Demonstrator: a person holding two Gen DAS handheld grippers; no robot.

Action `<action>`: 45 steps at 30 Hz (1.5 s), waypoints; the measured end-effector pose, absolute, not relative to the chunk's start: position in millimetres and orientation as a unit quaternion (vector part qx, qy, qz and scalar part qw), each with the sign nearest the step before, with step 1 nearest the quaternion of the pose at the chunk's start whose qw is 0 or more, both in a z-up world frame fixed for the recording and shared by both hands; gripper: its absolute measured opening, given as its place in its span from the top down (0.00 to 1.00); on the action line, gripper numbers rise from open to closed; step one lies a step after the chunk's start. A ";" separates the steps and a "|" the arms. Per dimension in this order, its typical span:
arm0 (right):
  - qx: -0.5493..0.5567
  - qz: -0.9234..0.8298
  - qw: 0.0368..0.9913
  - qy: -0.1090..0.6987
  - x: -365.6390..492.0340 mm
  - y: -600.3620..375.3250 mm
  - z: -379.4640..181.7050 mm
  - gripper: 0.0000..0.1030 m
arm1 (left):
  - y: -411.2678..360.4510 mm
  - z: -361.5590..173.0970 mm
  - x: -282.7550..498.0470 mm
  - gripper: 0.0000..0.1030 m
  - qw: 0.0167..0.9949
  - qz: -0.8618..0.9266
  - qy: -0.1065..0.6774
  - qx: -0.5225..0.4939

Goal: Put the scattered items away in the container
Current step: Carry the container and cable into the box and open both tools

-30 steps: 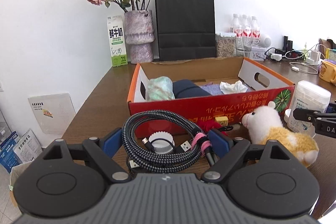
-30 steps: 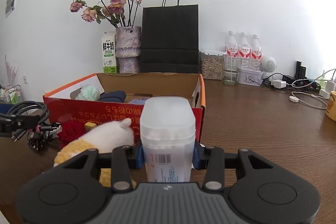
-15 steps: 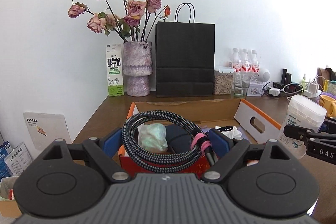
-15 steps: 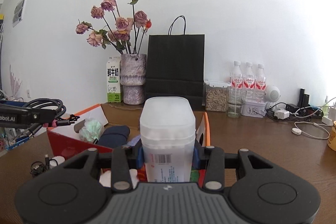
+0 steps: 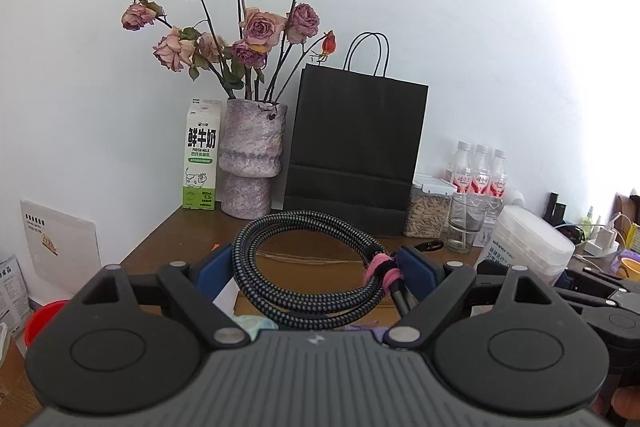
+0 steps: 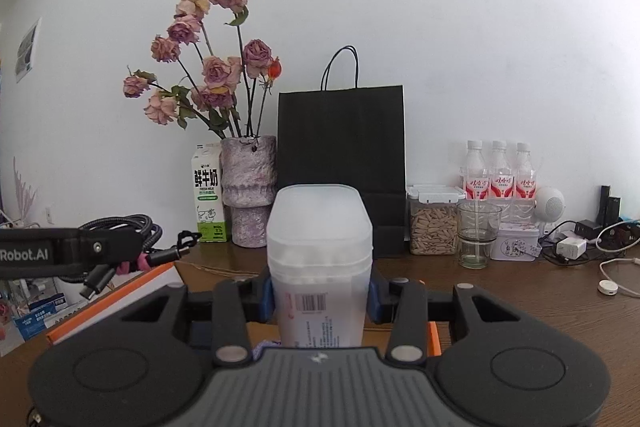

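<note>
My left gripper (image 5: 316, 269) is shut on a coiled black braided cable (image 5: 296, 291) tied with a pink band; its blue pads press the coil from both sides. The coil hangs over the orange-rimmed cardboard box (image 6: 120, 293), whose inside shows just below it. My right gripper (image 6: 320, 297) is shut on an upright translucent white plastic tub (image 6: 320, 259) with a barcode label, above the box's right part. In the left wrist view the tub (image 5: 528, 245) stands at the right; in the right wrist view the cable (image 6: 124, 227) and the left gripper's arm are at the left.
Along the back wall stand a milk carton (image 5: 202, 155), a vase of dried roses (image 5: 252, 159), a black paper bag (image 5: 356, 147), a seed jar (image 6: 434, 223), a glass (image 6: 478, 235) and water bottles (image 6: 498, 175). Chargers and white cables (image 6: 576, 247) lie at the right.
Both grippers have risen and moved forward from table level to above the box, each still holding its item. The plush toy and the box's red front have dropped out of view.
</note>
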State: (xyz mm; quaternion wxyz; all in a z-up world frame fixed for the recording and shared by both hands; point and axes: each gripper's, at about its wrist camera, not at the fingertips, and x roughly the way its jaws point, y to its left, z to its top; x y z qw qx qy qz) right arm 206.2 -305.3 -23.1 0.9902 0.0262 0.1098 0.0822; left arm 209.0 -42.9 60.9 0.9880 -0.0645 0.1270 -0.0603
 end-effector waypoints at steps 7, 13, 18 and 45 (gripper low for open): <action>0.056 0.079 0.982 0.160 234.7 -311.8 -50.9 0.61 | -40.0 28.7 247.2 0.14 0.982 -0.052 0.166 -0.069; 0.030 0.076 0.981 0.175 233.3 -301.6 -60.7 0.61 | -36.7 21.4 247.2 0.62 0.980 -0.037 0.182 -0.066; 0.025 0.077 0.981 0.179 230.9 -298.8 -63.7 0.61 | -34.3 11.9 254.2 0.54 0.973 -0.032 0.214 -0.078; -0.005 0.065 0.983 0.172 211.2 -291.4 -65.3 0.00 | -53.9 12.5 229.9 0.00 0.986 -0.010 0.163 -0.038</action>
